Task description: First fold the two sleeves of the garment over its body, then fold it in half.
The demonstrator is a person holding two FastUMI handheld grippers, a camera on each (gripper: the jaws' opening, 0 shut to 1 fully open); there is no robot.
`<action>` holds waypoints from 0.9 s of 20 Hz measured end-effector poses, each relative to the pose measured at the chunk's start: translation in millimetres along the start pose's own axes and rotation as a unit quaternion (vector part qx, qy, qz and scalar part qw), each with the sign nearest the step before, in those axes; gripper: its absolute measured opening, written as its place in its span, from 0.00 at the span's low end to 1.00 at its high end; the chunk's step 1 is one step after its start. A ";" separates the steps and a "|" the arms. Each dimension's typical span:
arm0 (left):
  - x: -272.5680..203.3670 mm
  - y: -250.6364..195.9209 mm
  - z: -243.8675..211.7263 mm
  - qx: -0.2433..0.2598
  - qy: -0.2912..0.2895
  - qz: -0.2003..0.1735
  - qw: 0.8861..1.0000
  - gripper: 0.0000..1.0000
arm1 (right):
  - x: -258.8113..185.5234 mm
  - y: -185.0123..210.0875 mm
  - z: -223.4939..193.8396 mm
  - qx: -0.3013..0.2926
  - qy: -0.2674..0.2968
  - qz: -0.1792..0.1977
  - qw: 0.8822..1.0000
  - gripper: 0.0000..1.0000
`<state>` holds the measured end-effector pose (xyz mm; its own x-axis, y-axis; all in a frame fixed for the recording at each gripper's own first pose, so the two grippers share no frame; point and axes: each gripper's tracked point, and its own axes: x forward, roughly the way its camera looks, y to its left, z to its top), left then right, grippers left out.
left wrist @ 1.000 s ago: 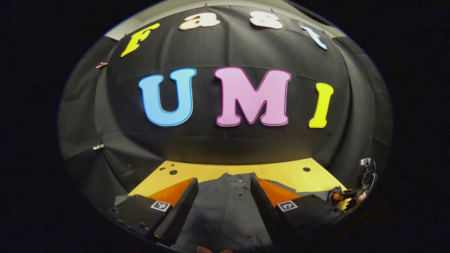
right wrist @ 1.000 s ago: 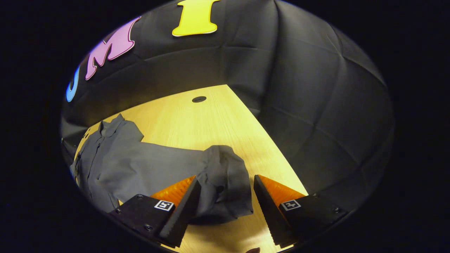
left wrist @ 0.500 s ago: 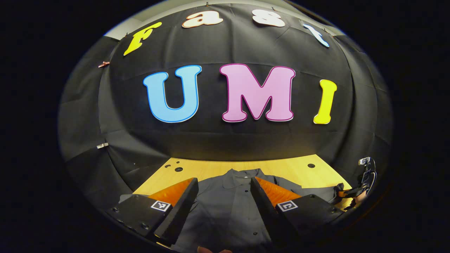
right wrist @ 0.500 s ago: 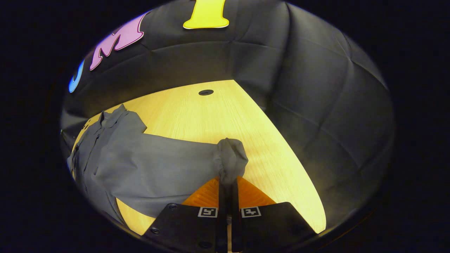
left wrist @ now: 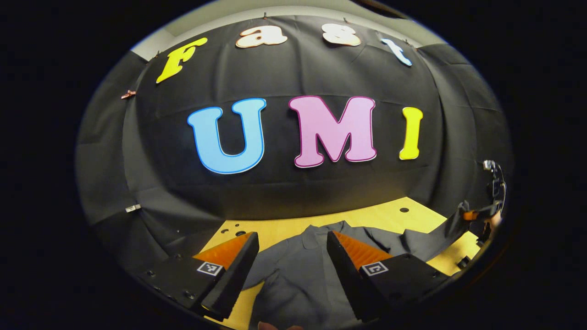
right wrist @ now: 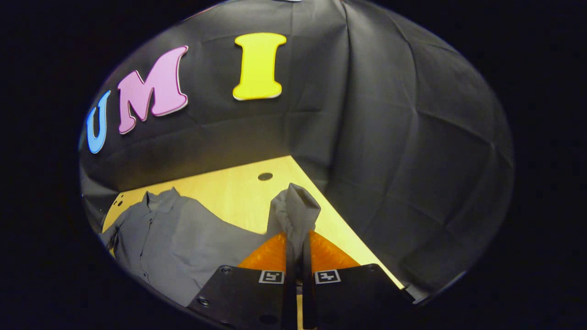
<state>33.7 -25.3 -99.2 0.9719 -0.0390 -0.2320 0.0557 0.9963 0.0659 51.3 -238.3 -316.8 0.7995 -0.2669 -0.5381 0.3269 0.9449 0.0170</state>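
A grey button-up shirt (left wrist: 298, 270) lies face up on the wooden table (left wrist: 380, 217), collar toward the booth wall. My left gripper (left wrist: 292, 238) hangs open above the shirt's chest, holding nothing. My right gripper (right wrist: 297, 240) is shut on the cuff of the shirt's sleeve (right wrist: 293, 211), which bunches up between its fingers and is lifted off the table. In the left gripper view that raised sleeve (left wrist: 431, 238) slants up to the right gripper (left wrist: 472, 214) at the far right. In the right gripper view the shirt body (right wrist: 160, 238) spreads to the left.
Black cloth walls close in the table at the back and on the right side. The tabletop (right wrist: 238, 188) has a round hole (right wrist: 265, 176) near its back right corner and several small holes (left wrist: 229, 229) at the back left.
My right gripper closed on the sleeve cuff, then raised it off the table. The left gripper stayed open and shifted slightly over the shirt.
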 end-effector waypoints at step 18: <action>-52.0 139.4 -53.3 -0.051 0.005 0.007 0.999 0.96 | -99.6 297.3 81.3 -0.033 -0.099 0.145 0.984 0.09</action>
<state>-21.3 119.7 -129.7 0.9702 -0.0251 -0.2410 0.0186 0.9994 -0.0294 109.8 53.9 -189.6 0.9391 -0.0106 -0.3435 0.0427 0.9954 0.0861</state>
